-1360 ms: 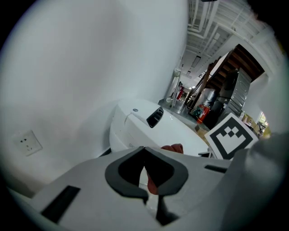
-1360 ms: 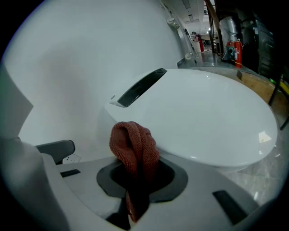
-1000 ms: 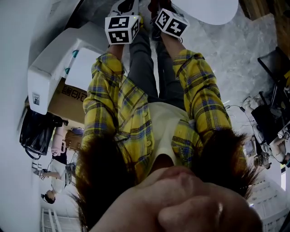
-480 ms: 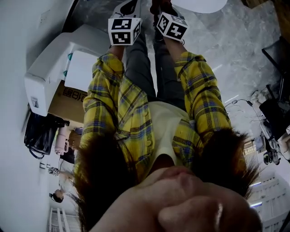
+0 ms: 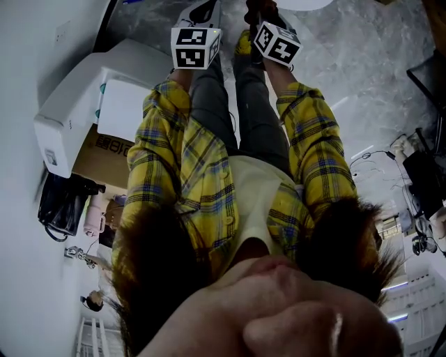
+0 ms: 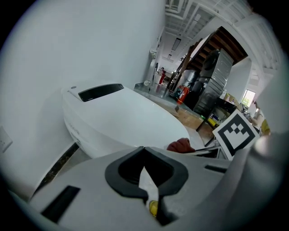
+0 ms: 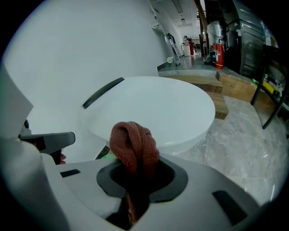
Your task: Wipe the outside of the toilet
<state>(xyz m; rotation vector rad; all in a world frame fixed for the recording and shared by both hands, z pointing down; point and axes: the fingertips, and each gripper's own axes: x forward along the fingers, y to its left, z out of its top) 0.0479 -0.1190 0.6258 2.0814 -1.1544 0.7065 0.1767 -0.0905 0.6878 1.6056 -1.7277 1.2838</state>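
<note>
The white toilet (image 6: 122, 118) stands against a white wall with its lid down and a black strip (image 6: 100, 91) at the back. In the head view only a sliver of its rim (image 5: 306, 3) shows at the top edge. My right gripper (image 7: 135, 180) is shut on a reddish-brown cloth (image 7: 134, 151), held just in front of the toilet's (image 7: 158, 113) front-left side without touching it. My left gripper (image 6: 146, 178) hovers beside it, jaws together with nothing between them. The cloth (image 6: 180, 145) and the right gripper's marker cube (image 6: 235, 134) show to its right. Both cubes (image 5: 195, 47) (image 5: 279, 42) lie at arm's length.
A white boxy unit (image 5: 77, 104) stands by the wall on the left, with a cardboard box (image 5: 104, 150) and a black bag (image 5: 59, 202) beside it. Grey marbled floor (image 7: 244, 135) spreads to the toilet's right. Wooden pallets (image 7: 226, 83) and dark shelving (image 7: 253, 40) stand further off.
Both marker cubes have drifted slightly right and toward the top of the head view. Less of the toilet rim shows at the top edge now.
</note>
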